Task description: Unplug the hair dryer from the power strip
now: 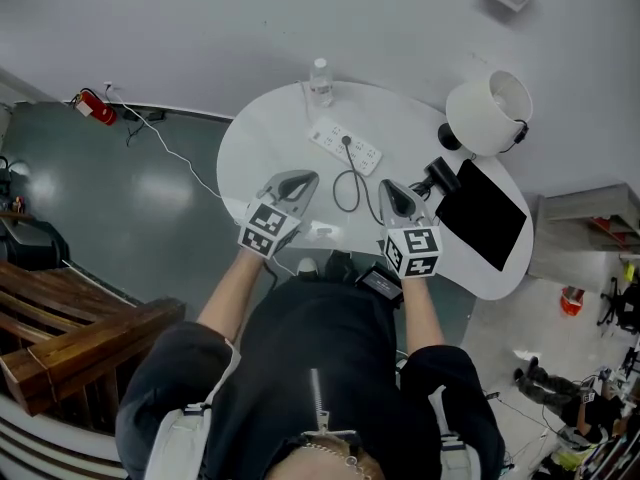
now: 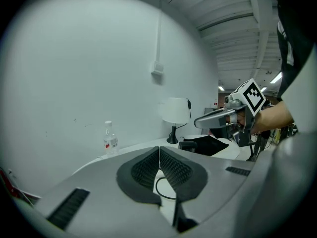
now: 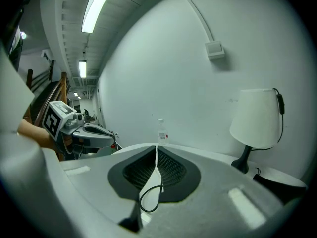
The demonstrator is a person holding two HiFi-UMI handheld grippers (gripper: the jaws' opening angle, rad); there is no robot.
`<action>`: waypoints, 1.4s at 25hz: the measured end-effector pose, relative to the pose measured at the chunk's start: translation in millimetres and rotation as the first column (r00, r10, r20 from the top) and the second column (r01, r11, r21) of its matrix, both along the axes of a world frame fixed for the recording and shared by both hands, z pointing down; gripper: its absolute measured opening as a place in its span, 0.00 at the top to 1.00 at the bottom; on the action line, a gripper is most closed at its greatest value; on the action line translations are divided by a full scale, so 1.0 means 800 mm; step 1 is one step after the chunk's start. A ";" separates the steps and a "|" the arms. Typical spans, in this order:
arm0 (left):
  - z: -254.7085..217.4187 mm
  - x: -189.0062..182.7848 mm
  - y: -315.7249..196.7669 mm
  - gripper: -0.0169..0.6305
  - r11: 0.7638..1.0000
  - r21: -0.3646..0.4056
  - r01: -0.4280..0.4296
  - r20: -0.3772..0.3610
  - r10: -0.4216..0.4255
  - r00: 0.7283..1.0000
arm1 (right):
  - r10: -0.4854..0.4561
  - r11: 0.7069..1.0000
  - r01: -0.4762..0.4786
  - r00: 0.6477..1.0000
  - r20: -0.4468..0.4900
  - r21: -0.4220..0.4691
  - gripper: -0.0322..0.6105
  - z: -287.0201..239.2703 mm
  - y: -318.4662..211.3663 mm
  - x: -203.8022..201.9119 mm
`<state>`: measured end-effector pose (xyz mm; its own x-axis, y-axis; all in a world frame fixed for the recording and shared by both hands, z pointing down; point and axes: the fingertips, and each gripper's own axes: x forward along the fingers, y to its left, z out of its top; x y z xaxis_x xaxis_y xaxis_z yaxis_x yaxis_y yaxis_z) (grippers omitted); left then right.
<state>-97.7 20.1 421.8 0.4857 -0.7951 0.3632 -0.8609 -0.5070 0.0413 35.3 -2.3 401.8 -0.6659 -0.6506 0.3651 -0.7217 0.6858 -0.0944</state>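
Left hand-held gripper [image 1: 303, 178] and right hand-held gripper [image 1: 391, 187] over the white table [image 1: 255, 138], both pressed together and empty.
The black hair dryer [image 1: 436, 175] lies beside the right one; its cord [image 1: 345, 190] loops between them, plugged into the power strip [image 1: 362, 153].

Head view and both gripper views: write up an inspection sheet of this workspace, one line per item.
Surface: white rounded table against a pale wall.
Job's things: white power strip with one black plug in it; a black object by the lamp may be the hair dryer.
Clutter: water bottle, white lamp, flat black slab.
Grippers: left gripper and right gripper both shut, empty, over the table's near side.
Cables: black cord loops from the plug; white cable crosses the floor.
Surroundings: red fire extinguisher, wooden structure.
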 end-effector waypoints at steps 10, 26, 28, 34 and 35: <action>0.012 0.005 -0.018 0.95 1.000 -0.026 0.007 0.005 -0.007 1.000 | -0.033 0.999 0.033 0.999 -0.039 -0.004 0.94 0.008 -0.024 0.004; 0.038 0.005 -0.039 0.95 0.996 -0.084 0.029 0.002 -0.029 1.000 | -0.165 0.986 0.168 0.971 -0.175 0.000 0.78 0.036 -0.058 -0.002; 0.041 0.003 -0.041 0.95 0.995 -0.092 0.031 0.001 -0.031 1.000 | -0.188 0.982 0.190 0.963 -0.193 -0.005 0.75 0.039 -0.062 -0.003; 0.047 -0.001 -0.049 0.95 0.994 -0.108 0.028 0.002 -0.028 1.000 | -0.252 0.968 0.249 0.934 -0.253 -0.042 0.68 0.055 -0.075 -0.009; 0.049 -0.001 -0.050 0.95 0.993 -0.111 0.029 0.002 -0.029 1.000 | -0.260 0.965 0.256 0.930 -0.260 -0.050 0.66 0.060 -0.078 -0.010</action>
<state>-98.7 -20.2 460.9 0.4629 -0.7635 0.4503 -0.8753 -0.4741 0.0958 27.5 -64.5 449.6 -0.6893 -0.4624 0.5577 -0.5205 0.8516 0.0627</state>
